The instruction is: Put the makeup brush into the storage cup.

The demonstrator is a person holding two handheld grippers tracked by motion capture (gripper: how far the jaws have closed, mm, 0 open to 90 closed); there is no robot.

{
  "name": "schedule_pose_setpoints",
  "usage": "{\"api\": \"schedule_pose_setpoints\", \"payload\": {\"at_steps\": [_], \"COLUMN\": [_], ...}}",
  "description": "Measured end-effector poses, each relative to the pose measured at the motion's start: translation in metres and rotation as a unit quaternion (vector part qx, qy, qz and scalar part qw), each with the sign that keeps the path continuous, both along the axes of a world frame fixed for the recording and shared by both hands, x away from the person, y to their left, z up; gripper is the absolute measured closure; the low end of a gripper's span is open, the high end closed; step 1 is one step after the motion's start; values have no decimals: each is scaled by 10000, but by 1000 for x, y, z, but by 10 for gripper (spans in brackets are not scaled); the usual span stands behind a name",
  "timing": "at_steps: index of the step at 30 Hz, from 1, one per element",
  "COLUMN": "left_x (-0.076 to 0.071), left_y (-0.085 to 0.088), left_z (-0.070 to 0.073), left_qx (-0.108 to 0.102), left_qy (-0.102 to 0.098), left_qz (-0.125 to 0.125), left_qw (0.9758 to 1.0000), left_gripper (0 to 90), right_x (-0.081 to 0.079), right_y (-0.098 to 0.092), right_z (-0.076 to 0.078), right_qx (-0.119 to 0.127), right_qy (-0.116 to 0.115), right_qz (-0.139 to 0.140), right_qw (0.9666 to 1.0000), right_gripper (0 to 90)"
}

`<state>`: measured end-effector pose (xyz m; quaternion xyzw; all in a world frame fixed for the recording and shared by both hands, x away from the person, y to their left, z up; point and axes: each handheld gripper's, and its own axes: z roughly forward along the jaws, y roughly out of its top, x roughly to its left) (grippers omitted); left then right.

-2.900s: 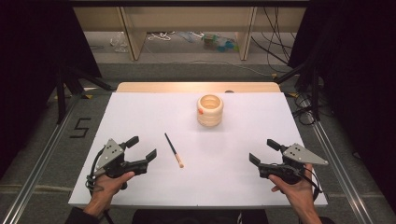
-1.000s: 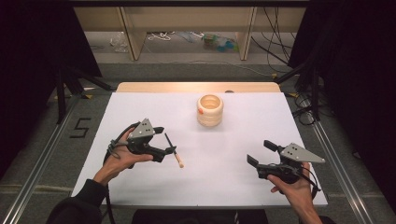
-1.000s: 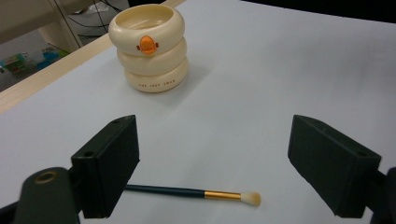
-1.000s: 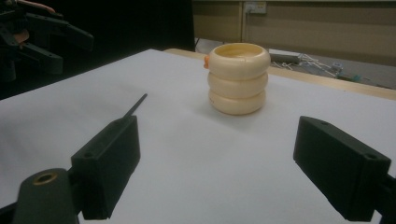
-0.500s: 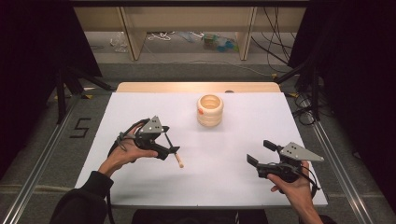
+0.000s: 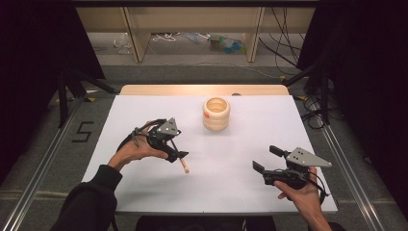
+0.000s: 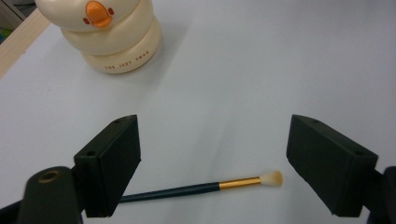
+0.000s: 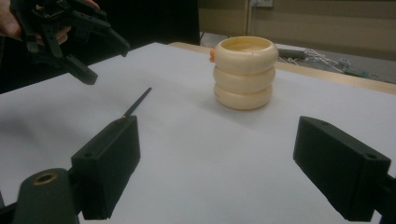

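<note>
A thin brush (image 6: 183, 165) with a dark handle, gold ferrule and cream bristles lies flat on the white table (image 6: 240, 192). My left gripper (image 6: 179, 150) hovers open over it. In the left gripper view the brush (image 7: 196, 189) lies crosswise low between the jaws, untouched, under my left gripper (image 7: 212, 140). A cream ringed holder (image 6: 216, 113) with an orange duck beak stands upright toward the back; it is the same holder (image 7: 112, 37) at top left of the left gripper view. My right gripper (image 6: 263, 158) rests open at the front right, with nothing between its jaws.
In the right gripper view the holder (image 8: 243, 72) stands ahead, the brush handle (image 8: 136, 102) to its left, the left gripper (image 8: 109, 63) farther left. A wooden strip (image 6: 202, 90) borders the table's far edge. Shelving and cables lie beyond.
My left gripper has moved from the front left corner forward and rightward over the brush, staying open. The right gripper has barely shifted. The brush and holder have not moved.
</note>
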<state>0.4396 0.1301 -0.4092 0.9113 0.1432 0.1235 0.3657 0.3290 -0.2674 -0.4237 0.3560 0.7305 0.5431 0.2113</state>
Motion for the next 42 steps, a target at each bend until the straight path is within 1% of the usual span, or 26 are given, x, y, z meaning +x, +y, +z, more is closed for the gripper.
{"api": "schedule_pose_setpoints", "payload": {"at_steps": [1,2,4,6,7,8,9,10,11,13,14,15,16,17,18,19,21,24,26,27,28,31,34,36,39,42], "left_x": [0,3,8,9,12,13,16,16,15,18,17,21,21,21,23,24,27,30,30,31,32,32,33,34,36,36], "left_y": [-2,0,0,0,1,0,0,0,-1,-1,-2,-1,-1,-1,1,1,3,3,2,1,0,-3,-4,-4,-4,-5], "left_z": [-1,0,-3,-5,-5,-7,-8,-8,-10,-10,-12,-13,-13,-15,-15,-17,-19,-24,-27,-29,-30,-34,-38,-39,-42,-43], "left_qx": [-95,111,320,245,382,304,406,406,272,403,309,501,501,360,499,428,578,667,761,748,754,811,909,1076,1126,1093], "left_qy": [65,69,133,182,170,233,229,229,284,274,310,289,289,334,308,338,322,438,470,549,553,542,599,572,592,600], "left_qz": [69,-72,-173,-82,-146,-83,-112,-112,-27,-151,-71,-198,-198,-101,-195,-153,-252,-301,-355,-328,-330,-405,-507,-560,-639,-629], "left_qw": [9999,9999,9993,9995,9990,9992,9989,9989,9992,9987,9990,9981,9981,9987,9981,9984,9975,9964,9954,9951,9951,9944,9928,9910,9898,9902], "left_gripper": [174,175,181,182,182,183,185,187,187,210,202,202,205,205,206,206,207,216,225,224,224,237,243,242,243,243], "right_x": [0,0,1,1,1,1,1,1,1,1,1,0,0,1,1,1,0,1,1,1,1,1,1,1,1,1], "right_y": [0,0,1,1,1,1,0,0,0,1,1,1,1,1,1,2,2,3,2,3,1,2,2,2,3,3], "right_z": [0,0,-1,-1,-1,-1,-1,-1,-1,-1,-1,-1,-1,-1,-1,-1,-1,-2,-2,-2,-1,-2,-2,-2,-2,-2], "right_qx": [0,-3,84,69,51,44,46,50,50,23,23,28,28,26,26,40,30,63,-30,32,-51,11,-15,-18,-12,-16], "right_qy": [0,7,-29,-6,1,2,10,11,11,17,25,25,25,17,13,4,26,-9,8,8,44,64,52,53,77,39], "right_qz": [0,0,49,53,60,61,58,55,55,81,91,97,97,102,109,118,123,122,92,126,106,144,149,150,163,176], "right_qw": [10000,10000,9999,10000,10000,10000,10000,10000,10000,10000,10000,9999,9999,9999,9999,9999,9999,9999,10000,9999,9999,9999,9999,9999,9998,9998], "right_gripper": [156,156,156,156,156,156,156,156,156,156,156,156,156,156,156,156,156,156,156,157,156,156,156,157,158,158]}}
